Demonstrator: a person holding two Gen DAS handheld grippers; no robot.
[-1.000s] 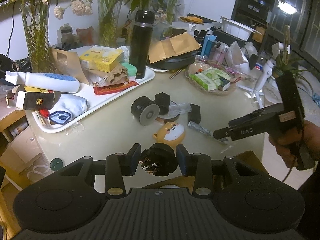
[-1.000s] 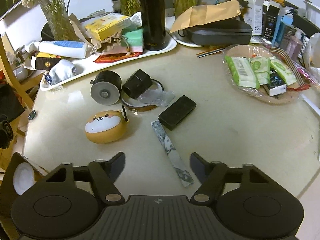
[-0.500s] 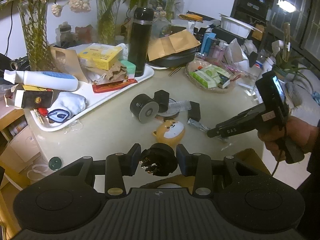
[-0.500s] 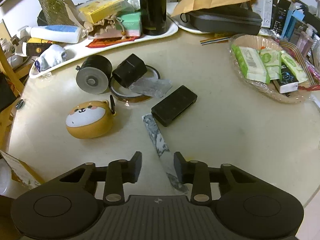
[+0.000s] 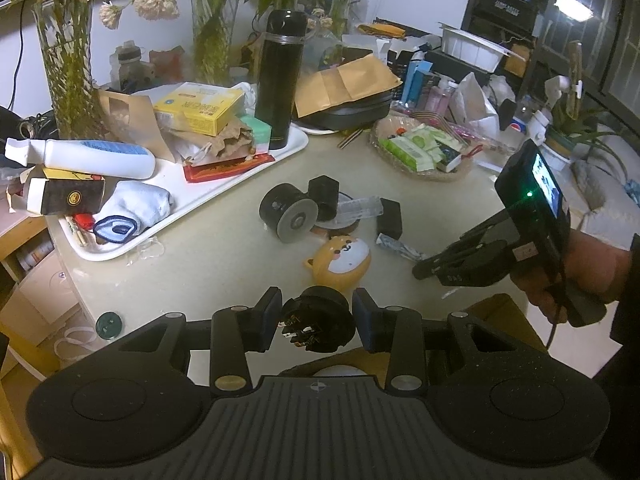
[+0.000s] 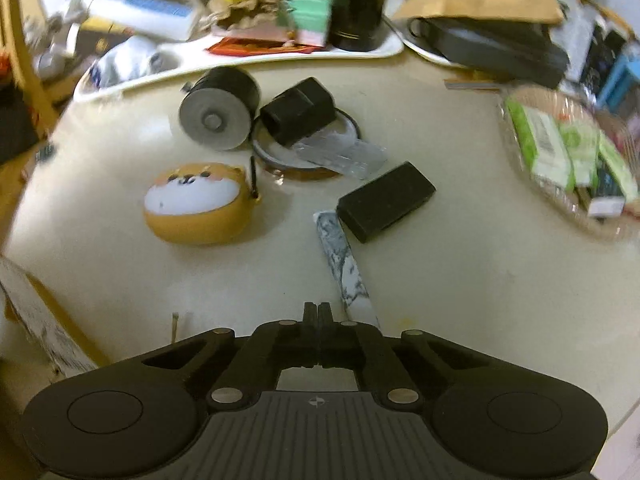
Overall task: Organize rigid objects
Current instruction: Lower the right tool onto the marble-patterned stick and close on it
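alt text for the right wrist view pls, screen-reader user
The right gripper hangs shut and empty over a beige table, beside the near end of a marbled flat strip. Beyond lie a black block and a dog-faced case.

Black round plug [image 5: 318,318] between tool pads, marbled strip [image 6: 346,266] flat on table

The counter [image 6: 460,280] looks smooth, cream and faintly glossy. On it, the dog-faced case [image 6: 198,202] seems soft matt silicone, though blur makes that uncertain. Beside the case, a black box [image 6: 386,200] is matt plastic. Behind it, the cylinder [image 6: 218,108] has a dull grey metal face. The tongs [image 5: 316,316] are matt black plastic.
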